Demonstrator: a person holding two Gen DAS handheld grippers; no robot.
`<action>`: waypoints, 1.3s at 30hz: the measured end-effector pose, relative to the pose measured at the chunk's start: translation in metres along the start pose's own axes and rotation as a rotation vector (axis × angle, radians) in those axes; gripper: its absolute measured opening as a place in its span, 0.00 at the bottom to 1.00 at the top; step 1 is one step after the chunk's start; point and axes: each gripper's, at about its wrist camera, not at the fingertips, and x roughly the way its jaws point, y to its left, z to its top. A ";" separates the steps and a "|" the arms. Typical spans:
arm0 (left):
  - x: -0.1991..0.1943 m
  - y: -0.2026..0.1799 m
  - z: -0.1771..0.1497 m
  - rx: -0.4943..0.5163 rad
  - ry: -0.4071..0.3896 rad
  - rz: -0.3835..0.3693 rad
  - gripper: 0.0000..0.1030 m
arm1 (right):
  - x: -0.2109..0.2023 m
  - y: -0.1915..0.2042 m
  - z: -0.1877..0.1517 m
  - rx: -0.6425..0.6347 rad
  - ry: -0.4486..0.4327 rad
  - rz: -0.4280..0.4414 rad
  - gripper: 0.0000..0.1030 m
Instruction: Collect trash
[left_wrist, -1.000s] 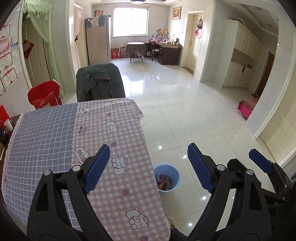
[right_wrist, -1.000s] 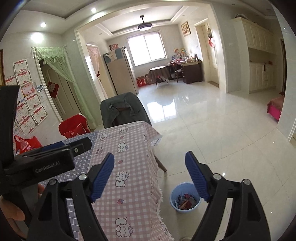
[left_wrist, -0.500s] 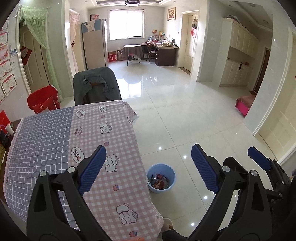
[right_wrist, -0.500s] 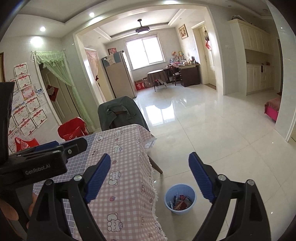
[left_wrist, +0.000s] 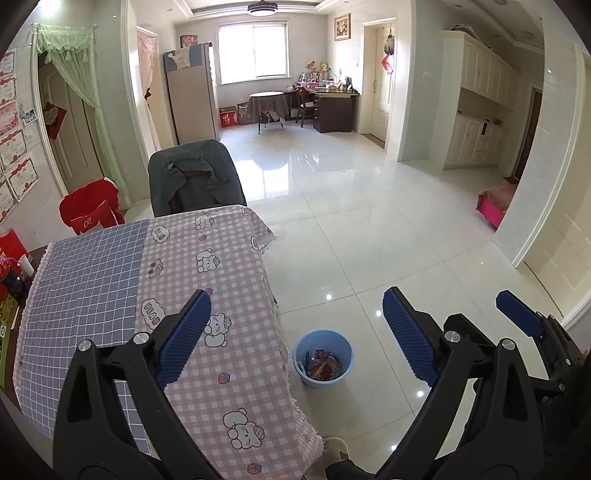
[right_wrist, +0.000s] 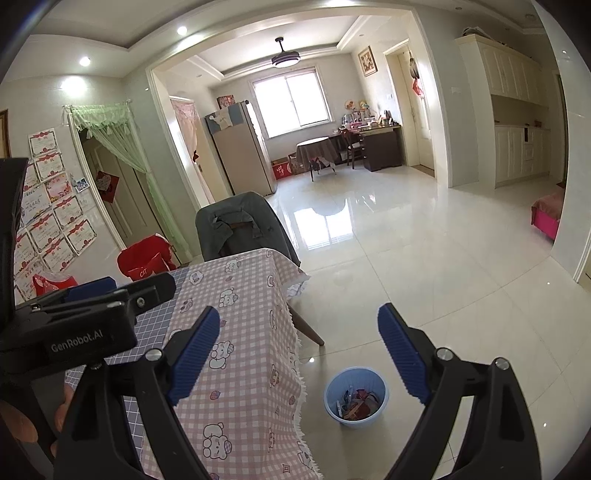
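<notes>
A light blue waste bin (left_wrist: 334, 336) stands on the tiled floor beside the table's right edge, with wrappers and other trash (left_wrist: 325, 367) inside. My left gripper (left_wrist: 296, 295) hangs open above it with nothing between its fingers. In the right wrist view the same bin (right_wrist: 354, 374) and its trash (right_wrist: 356, 404) lie below my right gripper (right_wrist: 299, 310), which is also open and empty. The left gripper (right_wrist: 92, 288) shows at that view's left edge, and a hand (right_wrist: 62, 410) holds it.
The table under a pink and blue checked cloth (left_wrist: 221, 236) fills the left. A chair draped with a grey jacket (left_wrist: 192, 173) stands at its far end, next to a red-covered seat (left_wrist: 92, 206). A slipper (left_wrist: 334, 448) shows near the bin. Glossy tiled floor (left_wrist: 369, 221) stretches right.
Both grippers have drawn back from the table, so table and bin sit farther off in both views. Both pairs of jaws stand a little wider than before.
</notes>
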 end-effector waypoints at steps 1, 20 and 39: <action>0.000 -0.001 0.001 -0.001 -0.001 0.006 0.90 | 0.000 -0.001 0.001 0.000 0.001 0.001 0.84; 0.003 -0.001 0.005 -0.011 -0.003 0.038 0.90 | 0.006 -0.007 0.004 0.001 0.014 0.024 0.84; 0.006 0.006 0.006 -0.009 0.001 0.037 0.90 | 0.008 -0.006 0.005 0.005 0.014 0.025 0.84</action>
